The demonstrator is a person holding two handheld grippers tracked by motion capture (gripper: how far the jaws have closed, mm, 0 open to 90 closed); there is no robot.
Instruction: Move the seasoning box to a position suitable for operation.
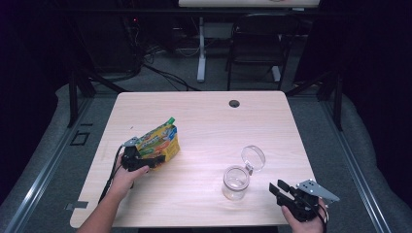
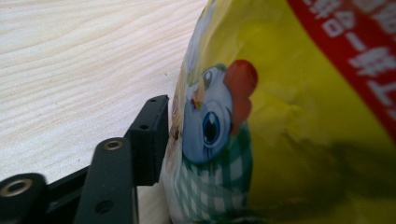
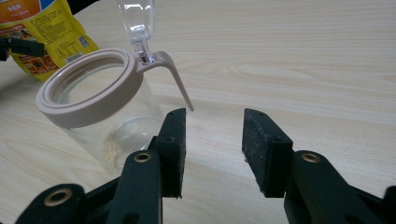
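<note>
A yellow and orange snack bag (image 1: 158, 141) with a green corner lies on the left part of the wooden table (image 1: 209, 121). My left gripper (image 1: 153, 158) is at its near end, jaws on either side of the bag (image 2: 289, 121). One black finger (image 2: 149, 135) stands right beside the bag's edge without denting it; the other is hidden behind the bag. A clear glass jar (image 1: 235, 183) with a beige rim stands at the right front, its clear hinged lid (image 1: 253, 158) flipped up. My right gripper (image 1: 278, 189) is open and empty just right of the jar (image 3: 93, 135), its jaws (image 3: 212, 121) apart from it.
A round cable hole (image 1: 234, 103) sits near the table's far edge. A black chair (image 1: 257, 39) and a desk leg stand on the floor beyond. In the right gripper view the bag (image 3: 46, 32) lies behind the jar.
</note>
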